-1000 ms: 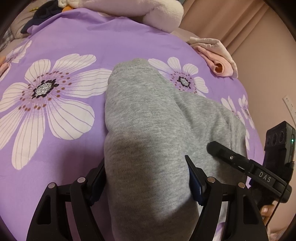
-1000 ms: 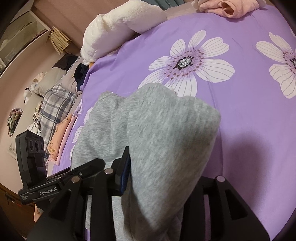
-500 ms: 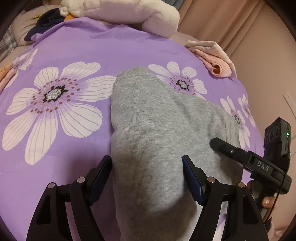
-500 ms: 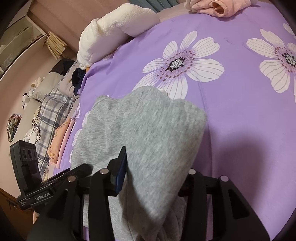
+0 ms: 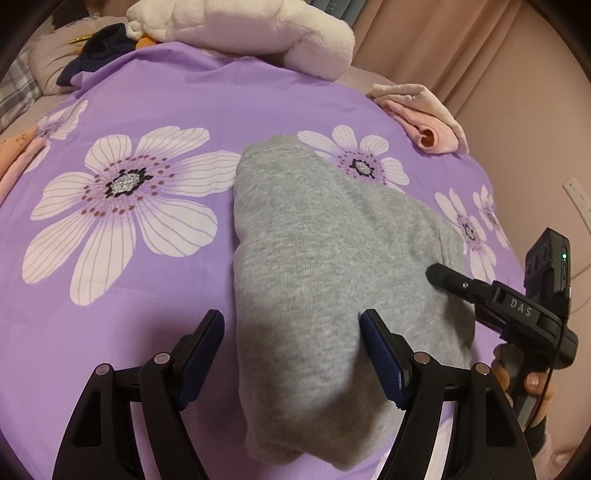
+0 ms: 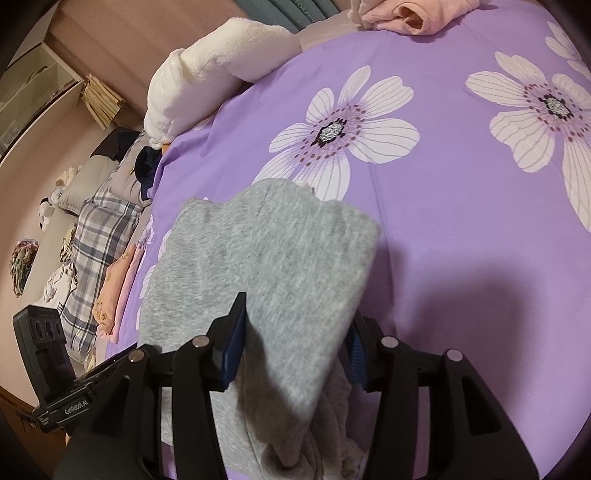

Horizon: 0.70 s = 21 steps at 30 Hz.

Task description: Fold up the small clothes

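Observation:
A grey knit garment (image 5: pixel 317 258) lies folded on the purple flowered bedspread (image 5: pixel 155 103); it also shows in the right wrist view (image 6: pixel 266 258). My left gripper (image 5: pixel 291 332) is open, its blue-padded fingers standing apart on either side of the garment's near end. My right gripper (image 6: pixel 295 339) is open too, with the garment's folded edge lying loosely between its fingers. The right gripper also shows at the right of the left wrist view (image 5: pixel 443 275), resting at the garment's side.
A pink folded garment (image 5: pixel 424 118) lies at the bedspread's far right edge. A white fluffy blanket (image 5: pixel 258 29) lies at the far end. A pink-orange folded stack (image 6: pixel 118 288) and plaid bedding (image 6: pixel 96 240) lie at the left side.
Both grippers have opened and let go of the grey garment, which has dropped flat onto the bedspread. Both have drawn back a little.

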Each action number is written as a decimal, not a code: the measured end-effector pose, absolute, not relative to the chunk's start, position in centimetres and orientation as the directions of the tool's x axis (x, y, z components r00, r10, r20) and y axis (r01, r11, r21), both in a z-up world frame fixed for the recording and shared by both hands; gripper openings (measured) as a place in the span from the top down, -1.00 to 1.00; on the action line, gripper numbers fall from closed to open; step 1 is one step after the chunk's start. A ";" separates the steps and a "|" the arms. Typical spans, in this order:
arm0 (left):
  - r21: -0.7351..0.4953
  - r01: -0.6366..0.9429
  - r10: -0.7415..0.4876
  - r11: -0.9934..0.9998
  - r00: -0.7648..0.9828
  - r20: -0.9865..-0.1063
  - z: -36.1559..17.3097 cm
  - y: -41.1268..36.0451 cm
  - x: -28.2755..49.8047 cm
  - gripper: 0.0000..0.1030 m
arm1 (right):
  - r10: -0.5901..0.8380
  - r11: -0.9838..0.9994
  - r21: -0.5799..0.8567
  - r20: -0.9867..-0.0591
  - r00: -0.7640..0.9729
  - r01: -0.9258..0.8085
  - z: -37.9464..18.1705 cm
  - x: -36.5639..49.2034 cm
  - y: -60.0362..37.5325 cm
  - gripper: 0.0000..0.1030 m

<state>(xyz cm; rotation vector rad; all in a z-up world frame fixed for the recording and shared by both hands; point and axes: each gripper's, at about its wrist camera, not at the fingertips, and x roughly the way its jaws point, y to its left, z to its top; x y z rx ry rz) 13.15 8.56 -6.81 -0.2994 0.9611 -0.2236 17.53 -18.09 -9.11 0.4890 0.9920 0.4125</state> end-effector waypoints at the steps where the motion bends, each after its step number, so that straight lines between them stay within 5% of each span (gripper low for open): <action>1: -0.345 0.055 -0.316 0.937 0.555 -0.769 -6.8 8.5 13.0 -0.46 | 0.537 0.818 0.566 -0.687 0.489 -0.103 -9.1 17.4 -18.3 0.03; 21: -0.353 0.009 -0.306 0.936 0.520 -0.797 -8.0 10.2 8.6 -0.46 | 0.427 0.887 0.450 -0.711 0.558 -0.105 -6.6 13.9 -19.8 -0.04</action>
